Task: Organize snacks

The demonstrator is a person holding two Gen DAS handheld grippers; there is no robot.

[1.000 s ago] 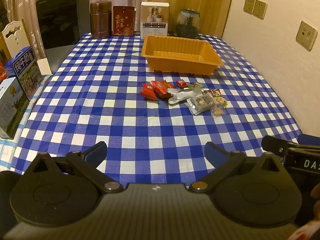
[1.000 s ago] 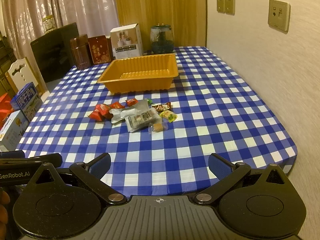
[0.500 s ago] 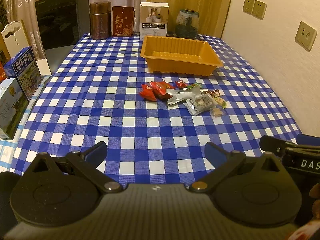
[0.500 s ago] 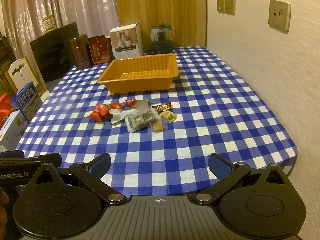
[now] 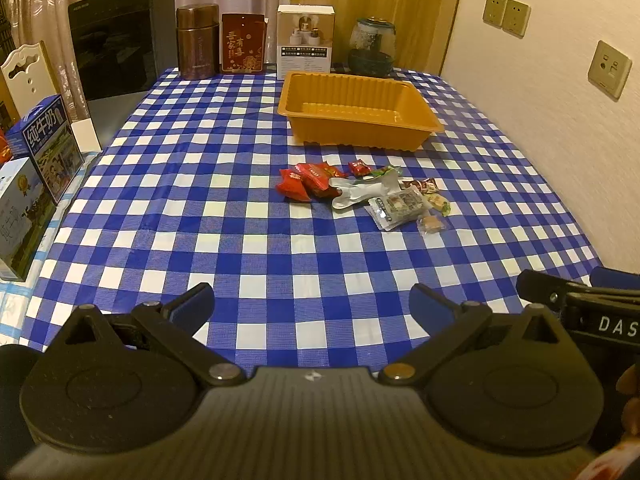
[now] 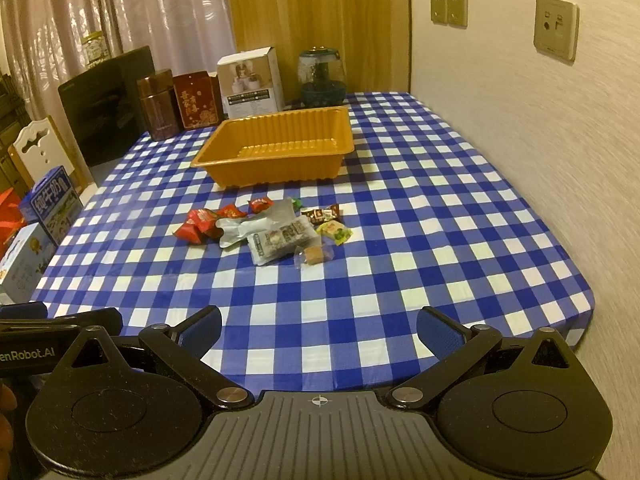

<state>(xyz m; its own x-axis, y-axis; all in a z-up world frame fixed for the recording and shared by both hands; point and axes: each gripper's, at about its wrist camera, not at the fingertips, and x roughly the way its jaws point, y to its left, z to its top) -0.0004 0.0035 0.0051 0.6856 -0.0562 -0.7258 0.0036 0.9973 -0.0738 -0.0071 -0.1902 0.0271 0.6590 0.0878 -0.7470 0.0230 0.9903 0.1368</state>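
Observation:
A pile of several wrapped snacks [image 5: 362, 194] lies on the blue checked tablecloth, also in the right wrist view [image 6: 266, 228]: red packets at its left, silver and clear packs in the middle, small candies at its right. An empty orange tray [image 5: 356, 110] stands just behind it, and shows in the right wrist view [image 6: 276, 148]. My left gripper [image 5: 312, 306] is open and empty over the table's near edge. My right gripper [image 6: 318, 330] is open and empty, beside it to the right.
At the table's back stand a brown canister [image 5: 199, 42], a red box [image 5: 243, 42], a white box [image 5: 306, 40] and a glass jar [image 5: 372, 48]. Milk cartons [image 5: 44, 148] sit off the left edge. A wall [image 6: 540, 140] runs along the right.

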